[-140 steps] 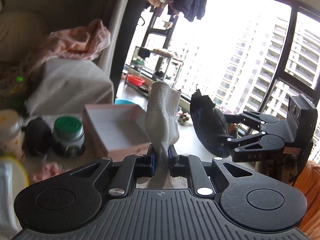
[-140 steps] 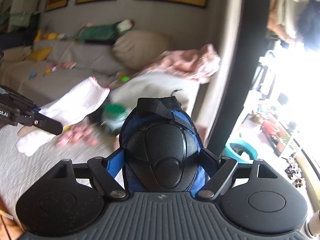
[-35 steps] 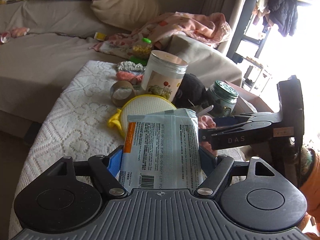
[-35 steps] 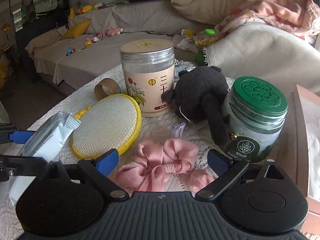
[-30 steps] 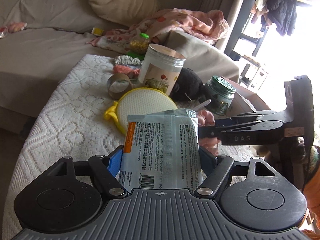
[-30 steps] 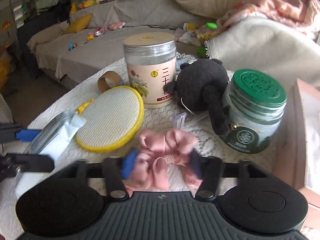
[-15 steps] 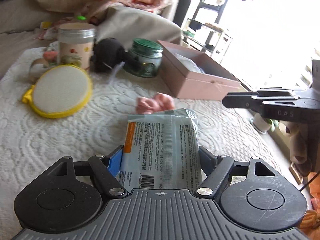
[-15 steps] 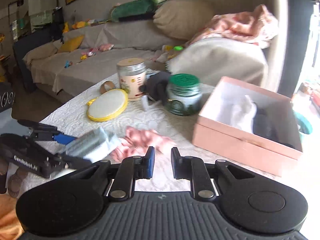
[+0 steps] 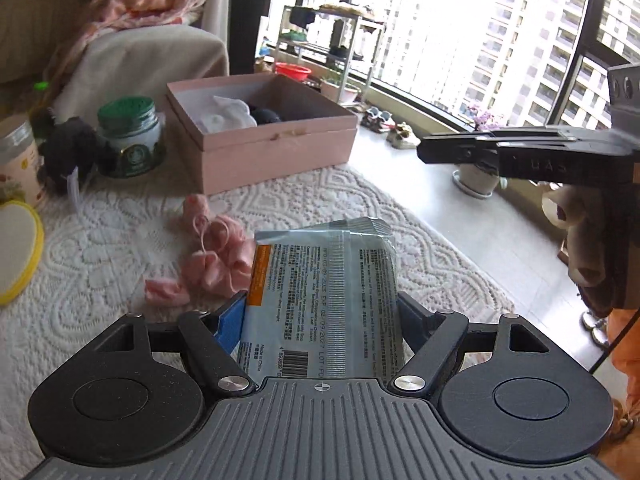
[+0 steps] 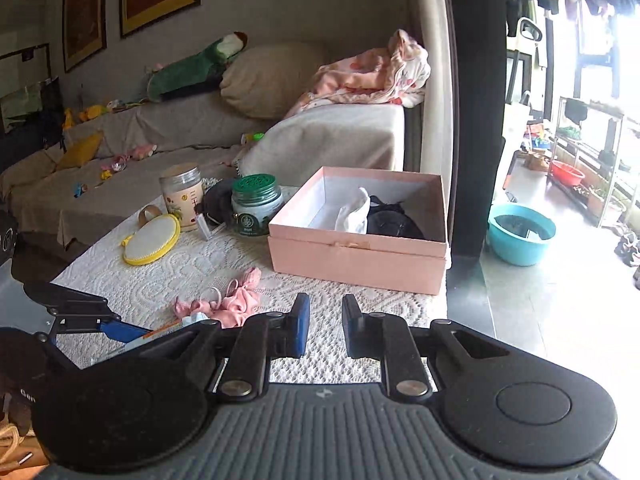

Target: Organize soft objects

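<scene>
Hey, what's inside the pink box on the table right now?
The pink box holds a white fabric piece and, beside it, a dark soft item. The near wall hides the box's front floor, so anything lying low there cannot be seen.

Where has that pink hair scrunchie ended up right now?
The pink scrunchie lies on the white lace tablecloth, in front of the pink box and just beyond the packet in the left gripper.

Glossy plastic packet (image 9: 324, 296); rough lace tablecloth (image 9: 120, 248)
</scene>
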Demonstrator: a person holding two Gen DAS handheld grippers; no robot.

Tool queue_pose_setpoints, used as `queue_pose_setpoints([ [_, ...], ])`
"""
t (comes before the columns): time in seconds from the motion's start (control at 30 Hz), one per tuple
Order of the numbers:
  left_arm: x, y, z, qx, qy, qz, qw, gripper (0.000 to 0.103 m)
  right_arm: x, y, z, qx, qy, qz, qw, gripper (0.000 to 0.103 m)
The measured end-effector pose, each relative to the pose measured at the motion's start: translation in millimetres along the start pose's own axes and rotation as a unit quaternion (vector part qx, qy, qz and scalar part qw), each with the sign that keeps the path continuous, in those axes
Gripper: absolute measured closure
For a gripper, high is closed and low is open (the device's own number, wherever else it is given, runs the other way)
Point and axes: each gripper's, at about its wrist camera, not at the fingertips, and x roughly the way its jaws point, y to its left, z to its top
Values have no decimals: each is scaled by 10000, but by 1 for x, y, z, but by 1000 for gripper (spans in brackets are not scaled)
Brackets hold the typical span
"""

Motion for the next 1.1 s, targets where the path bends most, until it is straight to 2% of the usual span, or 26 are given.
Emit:
queue_pose_setpoints([
  [0.13,-2,11,53,-56,-362,183,9992,21,-11,-7,-2,67,-264,-43,9996,86],
  [0.3,12,31,120,-356,-832,286,9955,21,-5,-12,-5,252,-310,83,9992,86],
  [0.43,16,46,146,-815,-1081,223,9905,21,4,-13,-7,333,-265,215,9989,86],
  [0.53,8,53,138,-882,-1126,273,9893,21,17,-7,-9,299,-82,316,9990,84],
  [0.6,3,61,124,-988,-1064,301,9889,21,31,-1,-10,257,108,365,9989,69],
  [0.67,-2,69,103,-1049,-979,414,9888,21,45,9,-11,239,247,486,9982,39],
  [0.7,-3,72,93,-1069,-943,479,9886,21,53,14,-11,215,292,579,9977,36],
  [0.87,-11,99,54,-1431,-892,703,9832,21,103,51,-5,-40,804,1008,9916,32],
  [1.1,-19,123,29,-1763,-867,831,9770,21,165,98,-5,-469,1248,951,9865,32],
])
